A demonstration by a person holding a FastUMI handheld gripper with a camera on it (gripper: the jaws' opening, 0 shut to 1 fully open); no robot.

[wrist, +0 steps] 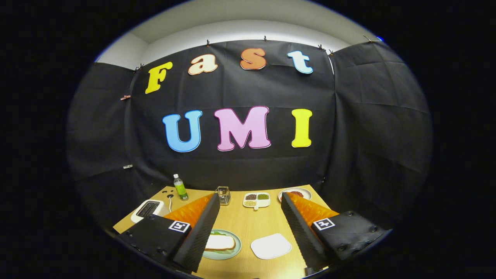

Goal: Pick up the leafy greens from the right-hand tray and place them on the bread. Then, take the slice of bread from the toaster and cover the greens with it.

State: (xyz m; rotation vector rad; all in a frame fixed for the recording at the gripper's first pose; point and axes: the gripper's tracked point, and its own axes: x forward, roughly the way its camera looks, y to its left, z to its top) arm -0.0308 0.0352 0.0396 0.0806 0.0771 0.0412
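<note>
Lit evenly from above, brightest along the pale ceiling strip over the black cloth wall (248, 162). Soft, even light on the light wooden worktop (252, 228), with faint shadows beneath the wide-open tongs (248, 232) and no harsh glare. Strong fisheye bending toward the rim, cloth edges curved. Sharp at centre, softening near the border. Small far items too tiny to resolve.

gripper (251, 228): two long wedge-shaped fingers | inner faces ribbed in fine ridges | each finger mounted on a black block with round screw heads | a square black-and-white marker tag on top of each block, left and right
</note>
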